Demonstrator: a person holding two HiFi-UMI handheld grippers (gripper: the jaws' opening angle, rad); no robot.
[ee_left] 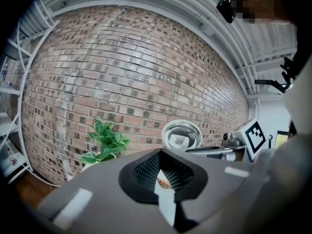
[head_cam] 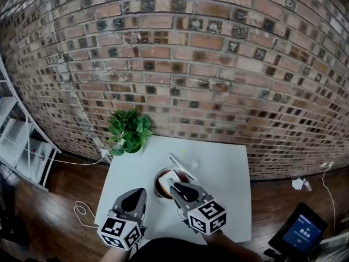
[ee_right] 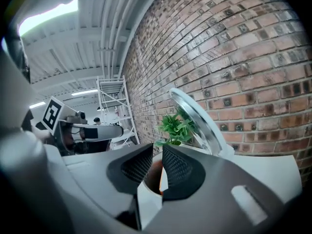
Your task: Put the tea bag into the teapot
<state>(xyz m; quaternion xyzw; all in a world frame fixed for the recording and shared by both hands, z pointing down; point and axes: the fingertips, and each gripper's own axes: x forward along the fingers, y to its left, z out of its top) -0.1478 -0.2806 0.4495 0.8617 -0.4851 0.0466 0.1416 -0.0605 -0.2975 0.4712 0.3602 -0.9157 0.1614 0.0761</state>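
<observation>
Head view: the tea bag lies inside the open teapot, a pale square against the brown interior. The teapot stands near the middle of a white surface set against a brick wall. The right gripper hangs over the teapot's near right rim, its tips just short of the tea bag and not touching it. Right gripper view shows its jaws a narrow slit apart with nothing held, the teapot's brown inside visible through the gap. The lid stands tilted at the teapot's far side. The left gripper sits just left of the teapot, clear of it. Left gripper view shows its jaw tips pressed together, empty. A potted plant stands at the surface's far left corner, well apart from both grippers.
</observation>
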